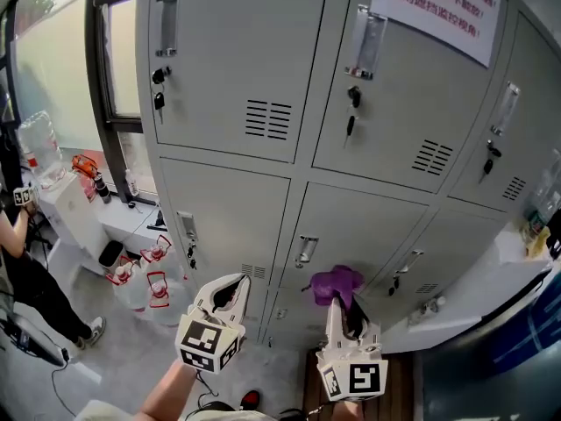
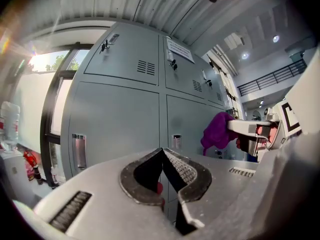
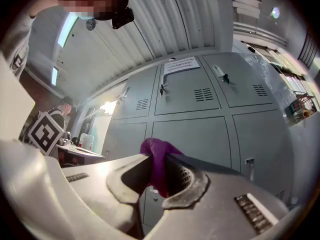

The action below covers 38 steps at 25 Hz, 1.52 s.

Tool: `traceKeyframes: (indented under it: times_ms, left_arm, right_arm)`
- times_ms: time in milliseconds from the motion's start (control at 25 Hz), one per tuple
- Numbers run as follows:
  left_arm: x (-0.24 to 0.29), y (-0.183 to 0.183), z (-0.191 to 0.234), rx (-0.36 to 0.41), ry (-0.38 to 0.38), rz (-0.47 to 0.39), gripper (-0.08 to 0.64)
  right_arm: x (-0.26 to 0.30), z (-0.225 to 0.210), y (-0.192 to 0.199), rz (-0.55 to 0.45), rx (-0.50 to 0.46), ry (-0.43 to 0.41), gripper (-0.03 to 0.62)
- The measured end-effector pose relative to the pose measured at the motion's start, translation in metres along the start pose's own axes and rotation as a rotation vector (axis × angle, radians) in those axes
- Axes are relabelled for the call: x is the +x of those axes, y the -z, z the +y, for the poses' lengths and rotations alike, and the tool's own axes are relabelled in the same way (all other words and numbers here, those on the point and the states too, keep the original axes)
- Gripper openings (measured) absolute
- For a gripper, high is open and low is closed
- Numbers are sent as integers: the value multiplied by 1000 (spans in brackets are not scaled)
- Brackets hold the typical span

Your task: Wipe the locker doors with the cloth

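A bank of grey locker doors (image 1: 228, 77) fills the head view, each with a handle and vent slots. My right gripper (image 1: 338, 298) is shut on a crumpled purple cloth (image 1: 336, 282), held just in front of the lower middle door (image 1: 359, 226); whether the cloth touches it I cannot tell. In the right gripper view the cloth (image 3: 156, 156) bulges up between the closed jaws of the right gripper (image 3: 158, 160). My left gripper (image 1: 231, 286) hovers to its left, shut and empty, before the lower left door. The left gripper view shows the left gripper (image 2: 162, 152) with tips together and the cloth (image 2: 217, 131) off to the right.
A white notice with red print (image 1: 436, 7) is stuck on an upper door. Keys hang in some locks (image 1: 159, 101). At left are a window, a white counter (image 1: 123, 222), water jugs (image 1: 140, 281) on the floor and a person (image 1: 26, 266). A shelf (image 1: 491, 274) stands at right.
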<state>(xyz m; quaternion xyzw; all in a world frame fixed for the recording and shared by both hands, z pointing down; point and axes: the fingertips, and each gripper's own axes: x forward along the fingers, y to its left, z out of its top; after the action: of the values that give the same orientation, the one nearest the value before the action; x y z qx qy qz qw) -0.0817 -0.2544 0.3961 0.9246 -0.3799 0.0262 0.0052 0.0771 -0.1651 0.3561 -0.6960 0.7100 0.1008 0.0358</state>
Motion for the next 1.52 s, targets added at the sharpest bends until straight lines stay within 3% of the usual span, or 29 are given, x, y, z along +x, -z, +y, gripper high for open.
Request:
traceKeyframes:
  times_ms: [720,1200,1520]
  left_arm:
    - [-29,-9,34,-41,-318,-3,23]
    - [-52,-5,48,-58,-428,1,22]
    - [-44,-1,48,-59,-427,3,23]
  right_arm:
    - [97,22,-75,-166,-27,-283,67]
    - [143,20,-77,-175,-29,-272,67]
    - [141,4,-75,-184,-30,-217,67]
